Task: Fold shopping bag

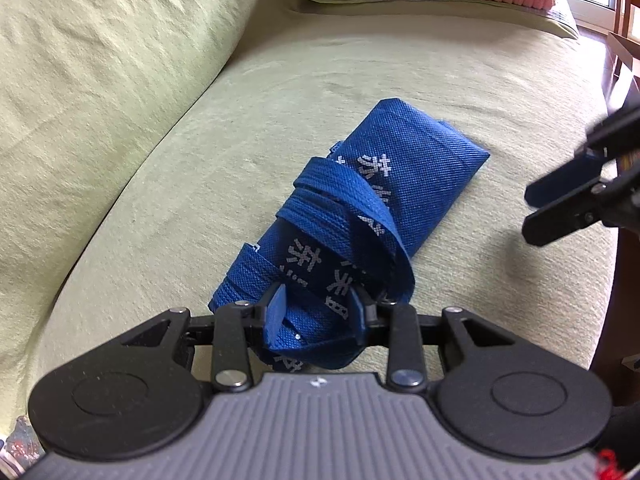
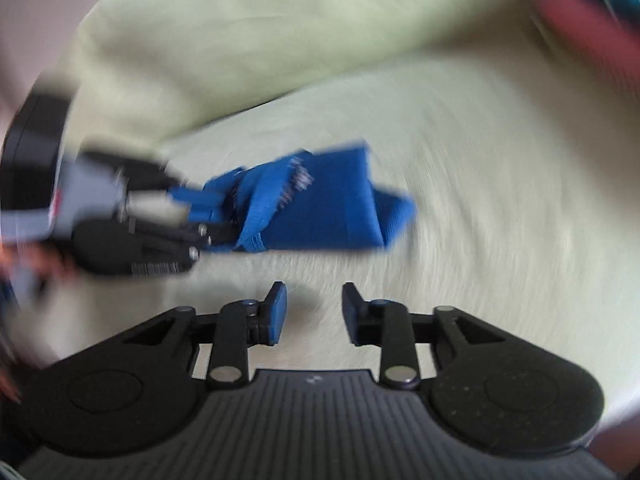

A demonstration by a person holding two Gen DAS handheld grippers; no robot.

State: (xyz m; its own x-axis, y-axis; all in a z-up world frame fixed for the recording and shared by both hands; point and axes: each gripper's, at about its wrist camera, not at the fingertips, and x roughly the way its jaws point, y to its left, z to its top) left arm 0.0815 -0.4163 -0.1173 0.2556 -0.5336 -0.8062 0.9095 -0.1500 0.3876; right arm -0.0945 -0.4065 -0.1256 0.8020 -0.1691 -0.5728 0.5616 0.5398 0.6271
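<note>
Left gripper (image 1: 316, 312) low over sofa (image 1: 160, 168), clamping folded bag (image 1: 400, 184); right gripper (image 2: 314, 312) clear, jaws apart

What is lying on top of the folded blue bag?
Its own handle straps cross loosely over the shopping bag, looping toward the left gripper. The printing beneath them is partly covered, and inside the folds is hidden.
</note>
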